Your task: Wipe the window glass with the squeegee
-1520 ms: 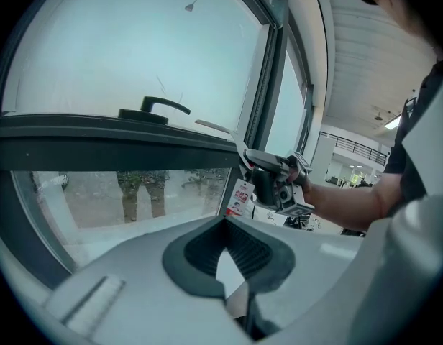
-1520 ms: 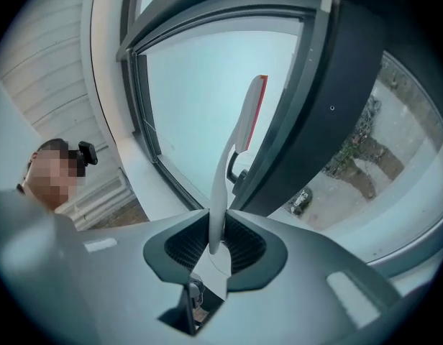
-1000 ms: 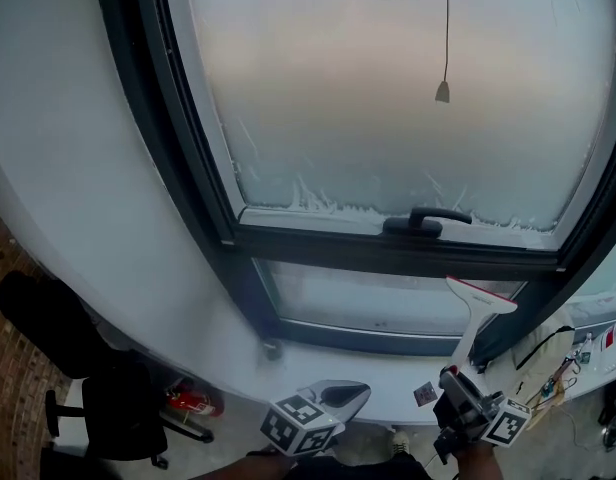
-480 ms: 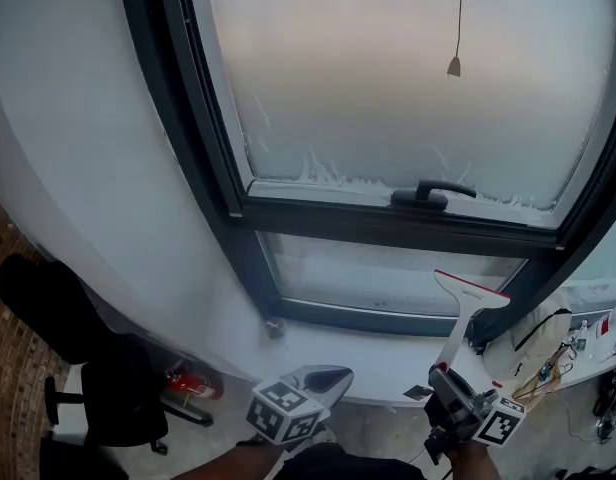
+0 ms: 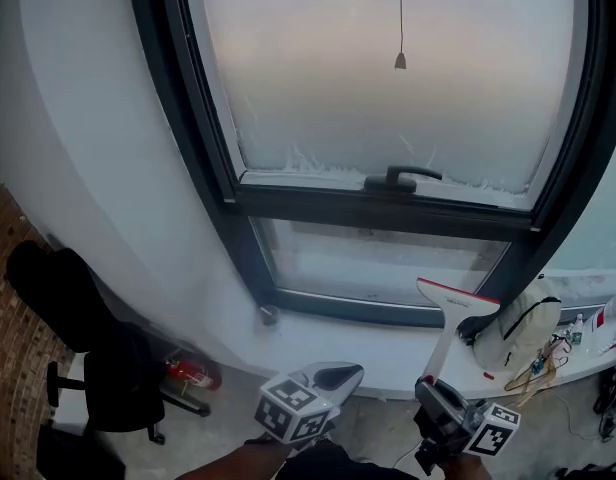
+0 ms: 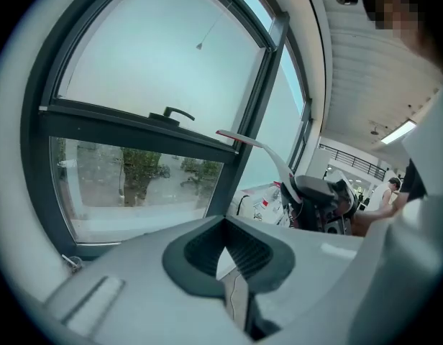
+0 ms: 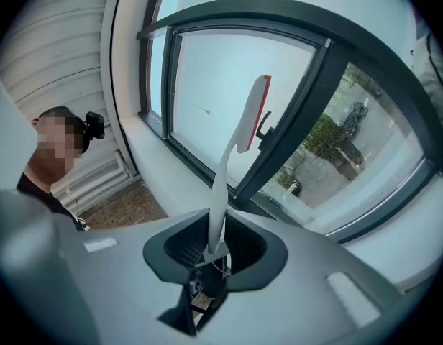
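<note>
Squeegee (image 5: 445, 336) and right gripper (image 5: 434, 396) sit a bit further left in frame than 1 s ago; window handle (image 5: 400, 178) has shifted left too.

Head view: squeegee upright above the sill (image 5: 318, 340), with a slim white handle and a white head with a red strip. Head overlaps the lower pane's frame corner; contact unclear. Left gripper (image 5: 338, 376) is low, just left of it.

Left gripper view: jaws nearly together, nothing between.

Right gripper view: jaws clamped on the base of the white handle, blade edge-on against the window glass (image 7: 207, 77).
</note>
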